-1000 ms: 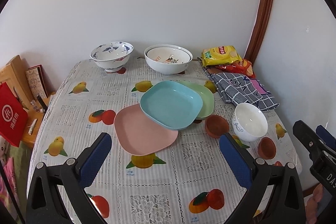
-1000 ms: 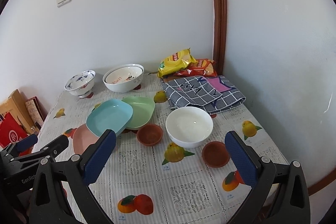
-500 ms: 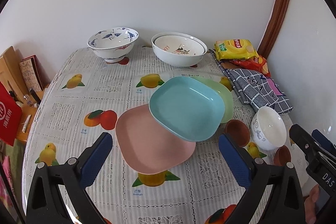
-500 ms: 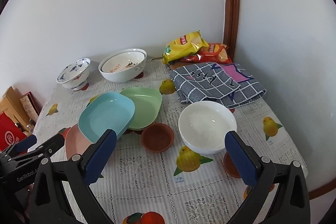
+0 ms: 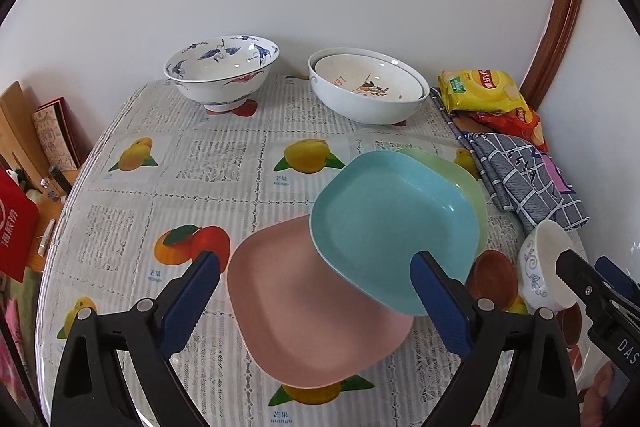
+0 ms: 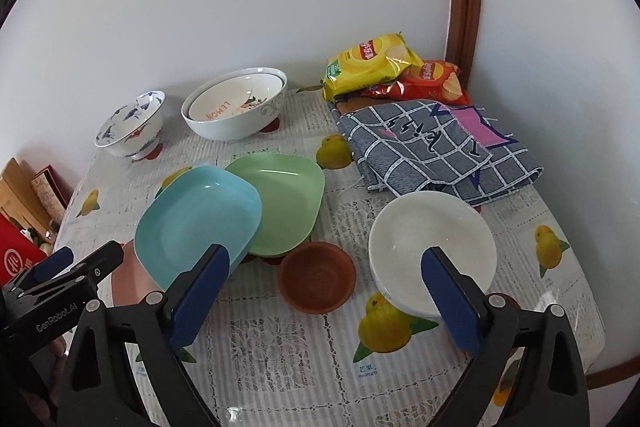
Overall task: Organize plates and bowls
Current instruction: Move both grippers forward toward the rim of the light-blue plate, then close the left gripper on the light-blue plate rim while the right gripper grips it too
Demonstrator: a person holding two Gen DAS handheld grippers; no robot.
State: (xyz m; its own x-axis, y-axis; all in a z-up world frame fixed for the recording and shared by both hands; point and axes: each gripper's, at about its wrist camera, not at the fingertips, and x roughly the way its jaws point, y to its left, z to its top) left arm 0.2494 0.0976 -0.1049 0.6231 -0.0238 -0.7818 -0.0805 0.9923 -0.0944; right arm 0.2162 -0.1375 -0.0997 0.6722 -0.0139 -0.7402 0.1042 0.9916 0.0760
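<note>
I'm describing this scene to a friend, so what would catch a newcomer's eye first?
Three overlapping plates in mid-table: a blue plate lies over a pink plate and a green plate. A white bowl sits to their right, and bright chip bags lie in the far right corner.

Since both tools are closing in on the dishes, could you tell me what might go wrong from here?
1. The blue plate rests tilted across the pink plate and green plate; pulling the pink one could make it slide.
2. The open right tool frames both the brown saucer and white bowl, so it may knock one.
3. The left tool could bump the blue plate's overhanging edge.
</note>
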